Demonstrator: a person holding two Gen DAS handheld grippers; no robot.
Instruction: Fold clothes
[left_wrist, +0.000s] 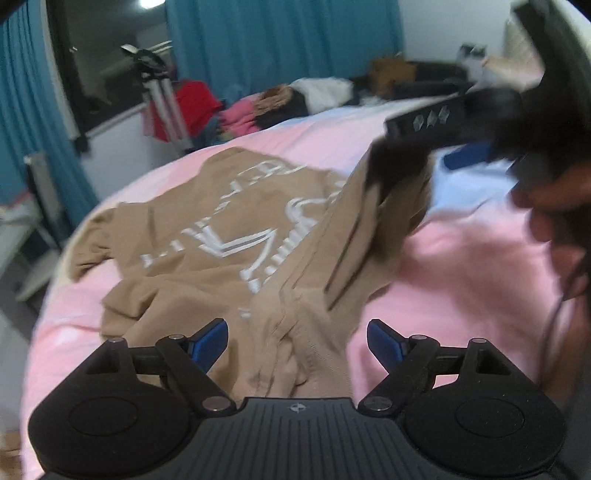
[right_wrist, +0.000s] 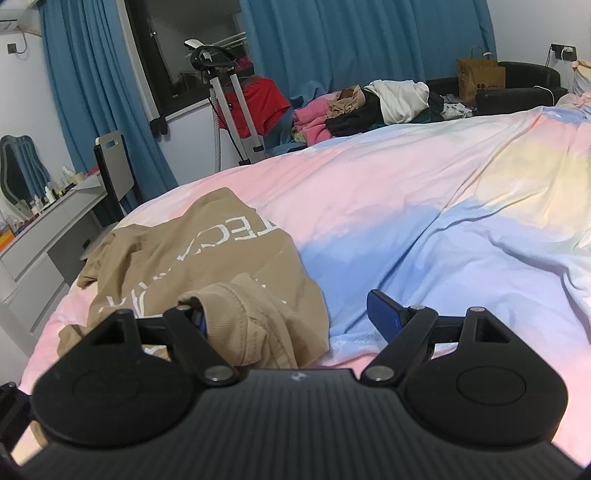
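Right, left gripper (left_wrist: 297, 341) jaws apart, nothing pinched, tan shirt (left_wrist: 229, 236) bunched between them on the pink bedsheet (left_wrist: 461, 258). Right gripper (right_wrist: 291, 314) jaws wide too, its left finger tucked under a shirt fold. Risk: pulling away snags that fold and wrecks the layout.

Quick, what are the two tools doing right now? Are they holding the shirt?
Left tool: open, holding nothing, above the tan shirt.
Right tool: open; shirt fabric drapes over one finger, not pinched.
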